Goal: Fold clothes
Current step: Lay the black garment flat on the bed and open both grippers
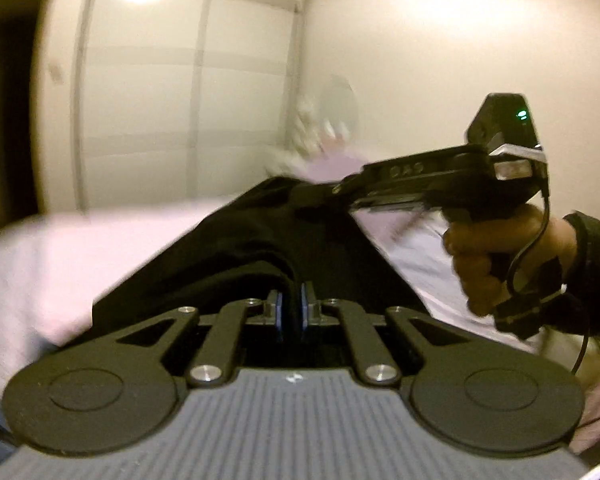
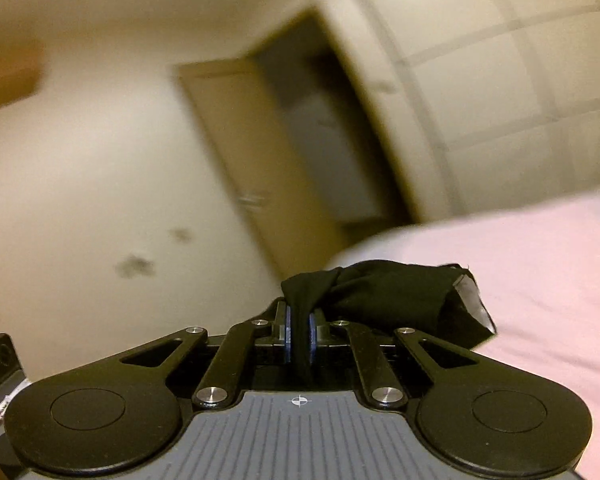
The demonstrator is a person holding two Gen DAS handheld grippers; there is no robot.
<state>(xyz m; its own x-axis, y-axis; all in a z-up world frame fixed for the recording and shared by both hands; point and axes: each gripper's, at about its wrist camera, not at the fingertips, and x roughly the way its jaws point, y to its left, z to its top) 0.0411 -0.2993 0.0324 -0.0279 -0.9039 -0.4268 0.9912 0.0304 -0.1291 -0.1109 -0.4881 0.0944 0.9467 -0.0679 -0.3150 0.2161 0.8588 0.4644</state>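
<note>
Item: black garment (image 1: 236, 248), one piece, plain dark cloth, soft and creased, no print or trim discernible. It was held clear above a pale pink bed sheet (image 1: 52, 264), stretched between the two tools.

Left gripper (image 1: 291, 308): jaws closed on a bunched edge of the cloth at the near end; a narrow fold passed between the blue pads (image 1: 278, 308). Right gripper (image 2: 299, 330): jaws likewise pinched shut on a gathered fold of the same cloth.

Left wrist view only: the full span of the garment, running from the near tool up and away to the right, where the tip of the right gripper (image 1: 340, 190) held its far end; the person's right hand (image 1: 500, 256) on the handle, with a dark sleeve (image 1: 596, 264) and a black cable; a white panelled wardrobe (image 1: 172, 92) far left; a blurred pale heap (image 1: 320, 148) at the far side of the bed.

Right wrist view only: a short stretch of the garment, hanging right of the jaws and ending in a grey, shiny patch (image 2: 474, 300), too blurred to identify; a brown door (image 2: 256, 160) standing ajar against a cream wall (image 2: 80, 160) with two dark smudges.

Long axis: near-left to far-right in the left wrist view, taut along the upper edge, the body of the cloth sagging below toward the sheet.
</note>
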